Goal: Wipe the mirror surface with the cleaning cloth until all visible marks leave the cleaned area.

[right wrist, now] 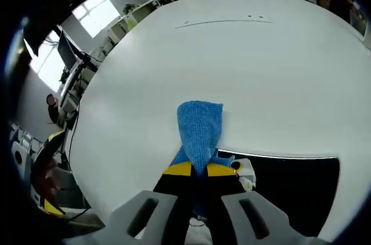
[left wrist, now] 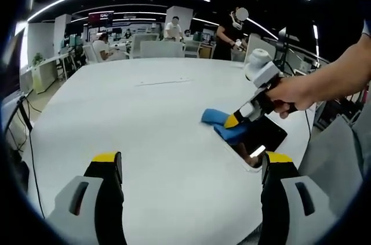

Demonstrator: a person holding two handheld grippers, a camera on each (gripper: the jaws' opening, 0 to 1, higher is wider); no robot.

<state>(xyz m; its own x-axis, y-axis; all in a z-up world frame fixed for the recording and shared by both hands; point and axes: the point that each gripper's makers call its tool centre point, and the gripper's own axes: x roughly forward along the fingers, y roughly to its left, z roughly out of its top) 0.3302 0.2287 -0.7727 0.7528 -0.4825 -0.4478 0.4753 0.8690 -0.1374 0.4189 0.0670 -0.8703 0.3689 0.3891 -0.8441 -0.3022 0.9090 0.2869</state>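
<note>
A wide white table (left wrist: 145,117) carries a dark rectangular mirror (left wrist: 259,139) lying flat near its edge. In the left gripper view the mirror's long axis slants from its lower near corner up toward the person's hand (left wrist: 290,95); in the right gripper view the same mirror (right wrist: 290,184) stretches sideways across the lower right. The right gripper (right wrist: 199,169), seen in the left gripper view as well (left wrist: 239,121), has its yellow-tipped jaws pressed together on the blue cleaning cloth (right wrist: 200,129). In its own view the cloth runs lengthwise straight ahead from the jaws, its rounded free end pointing away across the table, lying partly over the mirror's near-left corner and partly on the bare white top. In the left gripper view the cloth (left wrist: 223,122) sits at the mirror's far left end. The left gripper (left wrist: 191,167) hangs over the table with its jaws spread wide apart, holding nothing. People sit and stand at desks in the background.
</note>
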